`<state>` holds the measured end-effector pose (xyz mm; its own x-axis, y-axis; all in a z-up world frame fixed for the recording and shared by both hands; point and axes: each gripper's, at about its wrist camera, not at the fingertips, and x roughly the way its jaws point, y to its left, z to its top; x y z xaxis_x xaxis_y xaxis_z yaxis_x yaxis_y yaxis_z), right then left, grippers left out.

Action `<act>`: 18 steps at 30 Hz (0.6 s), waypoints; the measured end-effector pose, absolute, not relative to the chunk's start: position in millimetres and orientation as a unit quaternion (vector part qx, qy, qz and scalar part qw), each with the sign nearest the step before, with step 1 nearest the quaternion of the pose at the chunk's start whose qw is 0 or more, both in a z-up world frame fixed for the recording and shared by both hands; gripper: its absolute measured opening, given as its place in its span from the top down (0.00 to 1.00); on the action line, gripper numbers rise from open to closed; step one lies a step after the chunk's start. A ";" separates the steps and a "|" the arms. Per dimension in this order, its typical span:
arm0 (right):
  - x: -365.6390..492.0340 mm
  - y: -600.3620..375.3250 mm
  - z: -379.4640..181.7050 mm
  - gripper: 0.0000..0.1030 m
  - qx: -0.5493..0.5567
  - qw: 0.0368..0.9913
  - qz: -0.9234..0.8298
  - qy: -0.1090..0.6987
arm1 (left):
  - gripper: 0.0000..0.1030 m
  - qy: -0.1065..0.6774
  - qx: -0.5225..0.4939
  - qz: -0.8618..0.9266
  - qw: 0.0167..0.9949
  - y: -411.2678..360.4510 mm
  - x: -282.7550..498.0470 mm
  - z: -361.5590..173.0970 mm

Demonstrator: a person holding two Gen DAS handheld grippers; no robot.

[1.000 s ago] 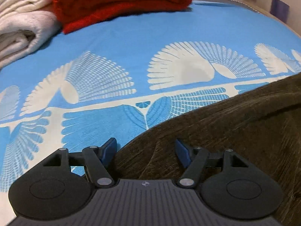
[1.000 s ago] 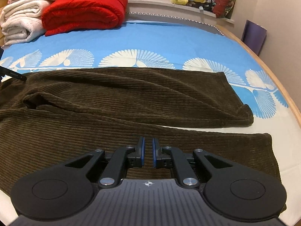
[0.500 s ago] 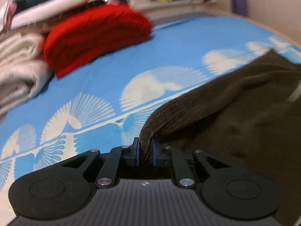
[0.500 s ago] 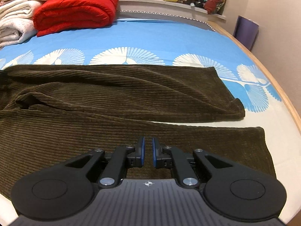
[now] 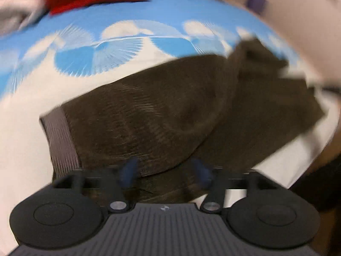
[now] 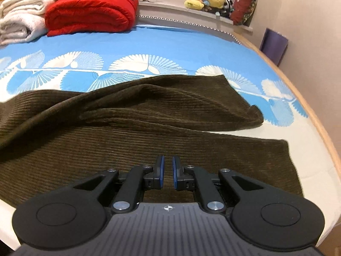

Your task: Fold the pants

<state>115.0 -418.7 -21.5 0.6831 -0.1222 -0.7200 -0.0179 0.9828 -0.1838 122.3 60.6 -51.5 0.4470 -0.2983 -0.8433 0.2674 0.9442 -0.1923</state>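
Plainly one pair of brown corduroy pants, spread across the blue-and-white bed, the waistband end doubled over near the left tool. Two legs, the far one lapping over the near one. Soft, limp, fairly thick cloth, likely to sag and drag unless pinched at a hem or the waistband edge. Left tool's fingers opening, spread wide above the fold with nothing pinched; right tool drawn nearly together, empty, over the near leg. Behind: one red blanket.
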 end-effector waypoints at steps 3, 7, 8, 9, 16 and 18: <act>116.5 -420.5 -23.2 0.92 -0.098 0.911 -0.036 0.398 | 0.30 0.542 -0.090 -0.143 0.823 82.1 131.8 -63.8; 120.1 -424.2 -25.8 0.92 -0.087 0.909 -0.046 0.406 | 0.30 0.583 -0.120 -0.110 0.796 92.9 143.2 -85.1; 121.6 -424.3 -26.7 0.92 -0.082 0.908 -0.048 0.408 | 0.30 0.589 -0.128 -0.103 0.791 96.6 146.0 -88.8; 121.7 -424.6 -27.3 0.92 -0.079 0.908 -0.048 0.409 | 0.30 0.593 -0.138 -0.095 0.788 102.7 150.5 -91.9; 129.7 -422.6 -30.8 0.92 -0.073 0.906 -0.045 0.415 | 0.31 0.565 -0.202 -0.029 0.799 133.0 165.5 -87.8; 134.7 -423.8 -31.6 0.92 -0.065 0.905 -0.044 0.418 | 0.34 0.563 -0.207 -0.019 0.800 134.1 170.6 -86.5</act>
<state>134.7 -423.8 -31.6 0.6469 -0.1348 -0.7506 0.0256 0.9875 -0.1553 170.6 134.1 -86.5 0.3658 -0.2637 -0.8926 -0.2023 0.9136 -0.3528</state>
